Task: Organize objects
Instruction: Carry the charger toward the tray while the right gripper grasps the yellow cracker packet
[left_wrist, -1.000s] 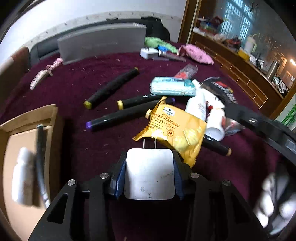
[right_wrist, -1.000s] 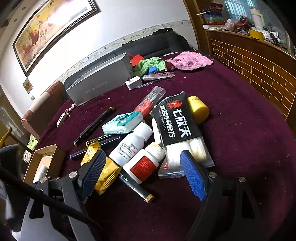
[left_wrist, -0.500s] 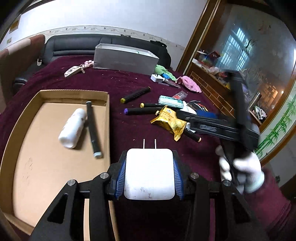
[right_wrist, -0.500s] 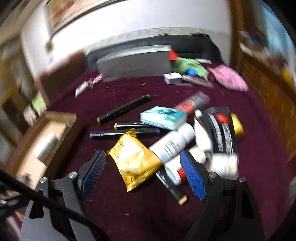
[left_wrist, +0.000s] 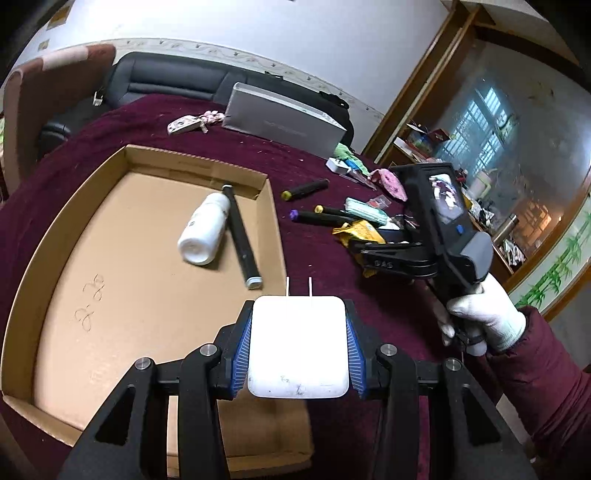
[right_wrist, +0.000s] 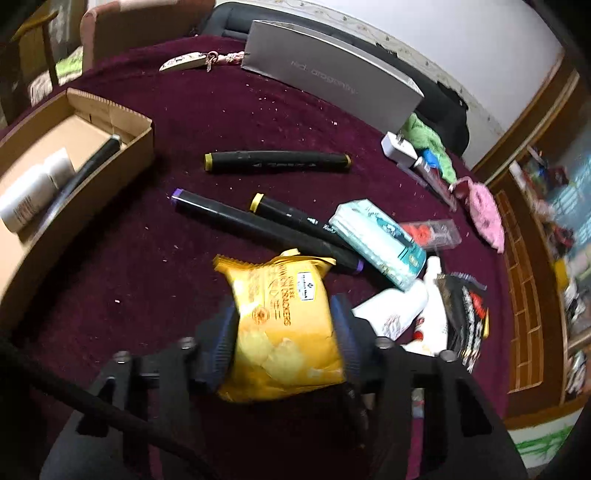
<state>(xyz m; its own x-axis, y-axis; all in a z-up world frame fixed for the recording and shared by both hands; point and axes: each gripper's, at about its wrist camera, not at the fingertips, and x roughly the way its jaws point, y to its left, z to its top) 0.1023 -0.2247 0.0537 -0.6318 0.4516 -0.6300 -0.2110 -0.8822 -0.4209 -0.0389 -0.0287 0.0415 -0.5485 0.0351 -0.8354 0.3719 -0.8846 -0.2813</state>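
Observation:
My left gripper (left_wrist: 298, 350) is shut on a white plug charger (left_wrist: 298, 347), held above the near right corner of the open cardboard box (left_wrist: 129, 155). A white bottle (left_wrist: 205, 230) and a black marker (left_wrist: 240, 236) lie in the box. My right gripper (right_wrist: 282, 332) is shut on a yellow cracker packet (right_wrist: 284, 314) on the maroon cloth; it also shows in the left wrist view (left_wrist: 373, 240). The box (right_wrist: 144, 147) shows at the left of the right wrist view.
Three black markers (right_wrist: 277, 161) (right_wrist: 258, 221) (right_wrist: 295, 219), a teal tissue pack (right_wrist: 376, 242), white bottles (right_wrist: 399, 310), a black sachet (right_wrist: 465, 317), a red item in a clear case (right_wrist: 430, 232), a silver box (right_wrist: 328, 77), a white adapter (right_wrist: 397, 151) and a pink cloth (right_wrist: 484, 216) lie on the table.
My left gripper carried the charger left from the pile to above the box. My right gripper moved left off the bottles and shut on the yellow cracker packet.

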